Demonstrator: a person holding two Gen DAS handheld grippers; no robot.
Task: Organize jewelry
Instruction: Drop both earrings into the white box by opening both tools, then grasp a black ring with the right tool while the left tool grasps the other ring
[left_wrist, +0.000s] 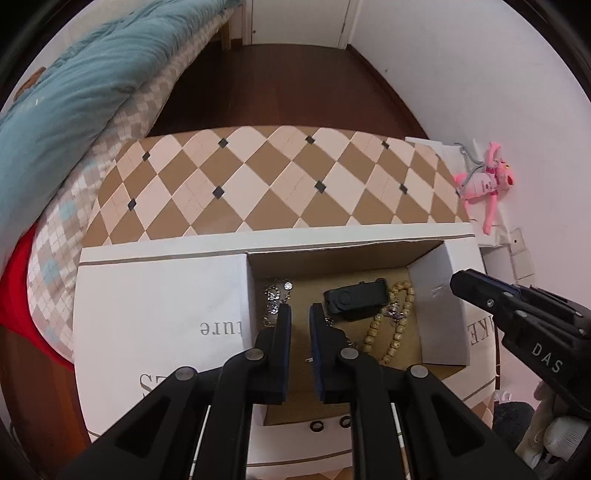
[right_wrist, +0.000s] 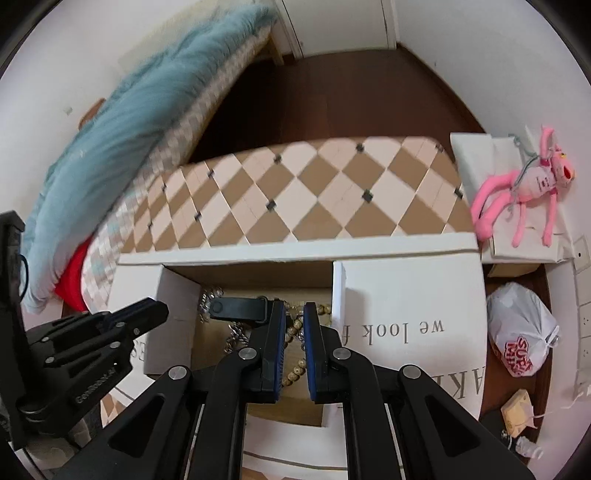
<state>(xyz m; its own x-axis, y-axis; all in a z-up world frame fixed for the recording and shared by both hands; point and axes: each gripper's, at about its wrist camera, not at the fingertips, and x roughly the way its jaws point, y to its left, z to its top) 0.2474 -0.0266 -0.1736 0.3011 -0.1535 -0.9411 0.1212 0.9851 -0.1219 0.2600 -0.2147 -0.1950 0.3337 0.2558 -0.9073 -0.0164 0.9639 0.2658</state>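
An open cardboard box (left_wrist: 436, 306) with white flaps holds the jewelry. On its floor lie a silver chain (left_wrist: 273, 299), a flat black case (left_wrist: 354, 299) and a wooden bead string (left_wrist: 395, 321). Two small black rings (left_wrist: 317, 425) rest at the box's near edge. My left gripper (left_wrist: 300, 308) hangs above the box's left half, shut and holding nothing. My right gripper (right_wrist: 294, 304) hovers over the box as well, shut and empty. The bead string (right_wrist: 295, 328) shows through its narrow slit, lying below. Each gripper appears at the edge of the other's view: the right gripper (left_wrist: 458, 282) and the left gripper (right_wrist: 162, 306).
The box sits on a surface with a brown-and-cream diamond pattern (left_wrist: 258, 184). A bed with a teal quilt (left_wrist: 74, 92) is at the left. A pink plush toy (left_wrist: 484, 184) lies on a white box at the right, above a white plastic bag (right_wrist: 524, 332) on the dark floor.
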